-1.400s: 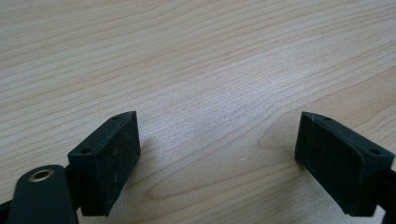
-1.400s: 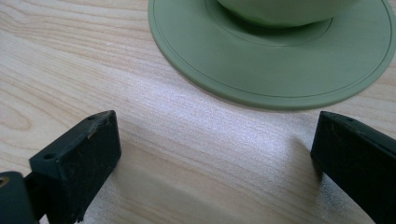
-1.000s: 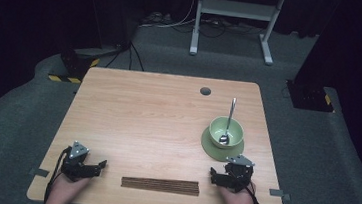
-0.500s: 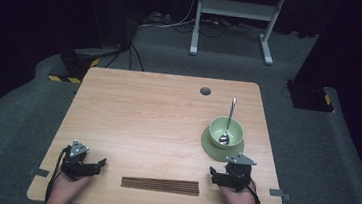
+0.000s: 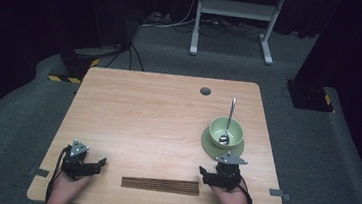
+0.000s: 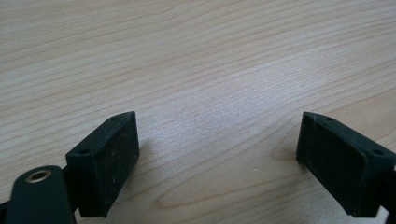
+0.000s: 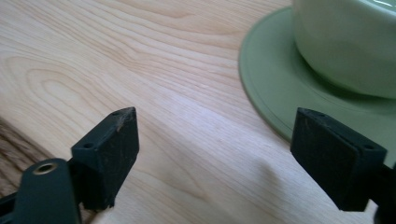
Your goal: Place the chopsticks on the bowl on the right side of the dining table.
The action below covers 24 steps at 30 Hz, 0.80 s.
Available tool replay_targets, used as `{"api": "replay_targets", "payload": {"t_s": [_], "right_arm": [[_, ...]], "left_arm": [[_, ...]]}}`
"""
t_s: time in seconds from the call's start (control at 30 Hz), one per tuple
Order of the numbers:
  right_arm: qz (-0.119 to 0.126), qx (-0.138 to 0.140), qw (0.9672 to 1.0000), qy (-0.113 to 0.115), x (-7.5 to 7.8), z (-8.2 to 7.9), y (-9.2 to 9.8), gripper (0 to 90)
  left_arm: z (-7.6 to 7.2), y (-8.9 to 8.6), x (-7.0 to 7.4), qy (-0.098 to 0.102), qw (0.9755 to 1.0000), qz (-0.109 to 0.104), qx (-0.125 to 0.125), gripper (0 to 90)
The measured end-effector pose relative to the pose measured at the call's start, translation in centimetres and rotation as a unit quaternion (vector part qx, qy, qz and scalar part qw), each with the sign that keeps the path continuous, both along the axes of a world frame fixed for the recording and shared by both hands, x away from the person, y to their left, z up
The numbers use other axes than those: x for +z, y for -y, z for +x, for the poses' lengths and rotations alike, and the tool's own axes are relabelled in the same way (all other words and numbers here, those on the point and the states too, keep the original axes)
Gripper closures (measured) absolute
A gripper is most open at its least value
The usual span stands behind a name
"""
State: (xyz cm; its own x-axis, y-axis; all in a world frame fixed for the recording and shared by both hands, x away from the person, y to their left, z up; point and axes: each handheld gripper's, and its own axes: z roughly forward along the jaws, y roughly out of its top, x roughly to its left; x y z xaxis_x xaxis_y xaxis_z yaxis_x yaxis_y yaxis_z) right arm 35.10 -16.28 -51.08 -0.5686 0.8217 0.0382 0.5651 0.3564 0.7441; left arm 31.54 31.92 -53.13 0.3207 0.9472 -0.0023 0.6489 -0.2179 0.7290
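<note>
A green bowl (image 5: 226,131) stands on a green saucer (image 5: 209,144) at the right of the wooden table, with a metal spoon (image 5: 229,120) resting in it. A flat row of dark brown sticks (image 5: 160,185) lies along the front edge. My right gripper (image 5: 203,173) rests just in front of the saucer and points left. Its jaws are open and have just been closing a little, with nothing between them. The right gripper view has this gripper (image 7: 215,154) over bare wood, the saucer (image 7: 275,88) and bowl (image 7: 345,42) at upper right. My left gripper (image 5: 99,164) (image 6: 217,154) lies open and empty at the front left.
The table (image 5: 157,115) has a small round grommet hole (image 5: 205,91) near its far edge. Beyond it on the dark floor are a white metal stand (image 5: 235,17), cables and black boxes. One end of the sticks (image 7: 11,140) lies at the lower left of the right gripper view.
My right gripper has edged slightly to the left near the saucer. The left gripper, bowl, spoon and sticks have stayed where they were.
</note>
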Motion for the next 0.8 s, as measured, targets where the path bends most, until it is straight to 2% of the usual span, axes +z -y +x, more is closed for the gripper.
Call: {"api": "replay_targets", "payload": {"t_s": [0.07, 0.27, 0.47, 0.8], "right_arm": [[0.012, 0.009, 0.9999, -0.003, 0.1, -0.1, -0.4, 18.1], [0.020, 0.029, 0.9994, -0.008, 0.0, -0.2, -1.3, 21.0], [0.037, 0.062, 0.9972, -0.020, -0.2, -0.7, -2.5, 27.9], [0.039, 0.101, 0.9939, -0.023, -0.3, -1.4, -3.7, 33.0]], "left_arm": [[-0.1, 0.0, 0.0, 0.001, 1.0000, 0.000, 0.001, 14.1], [-0.1, 0.0, 0.0, -0.001, 1.0000, -0.002, 0.002, 13.3], [-0.1, 0.0, 0.0, 0.000, 1.0000, -0.002, 0.002, 13.3], [-0.1, 0.0, 0.0, 0.000, 1.0000, -0.001, 0.003, 13.8]]}}
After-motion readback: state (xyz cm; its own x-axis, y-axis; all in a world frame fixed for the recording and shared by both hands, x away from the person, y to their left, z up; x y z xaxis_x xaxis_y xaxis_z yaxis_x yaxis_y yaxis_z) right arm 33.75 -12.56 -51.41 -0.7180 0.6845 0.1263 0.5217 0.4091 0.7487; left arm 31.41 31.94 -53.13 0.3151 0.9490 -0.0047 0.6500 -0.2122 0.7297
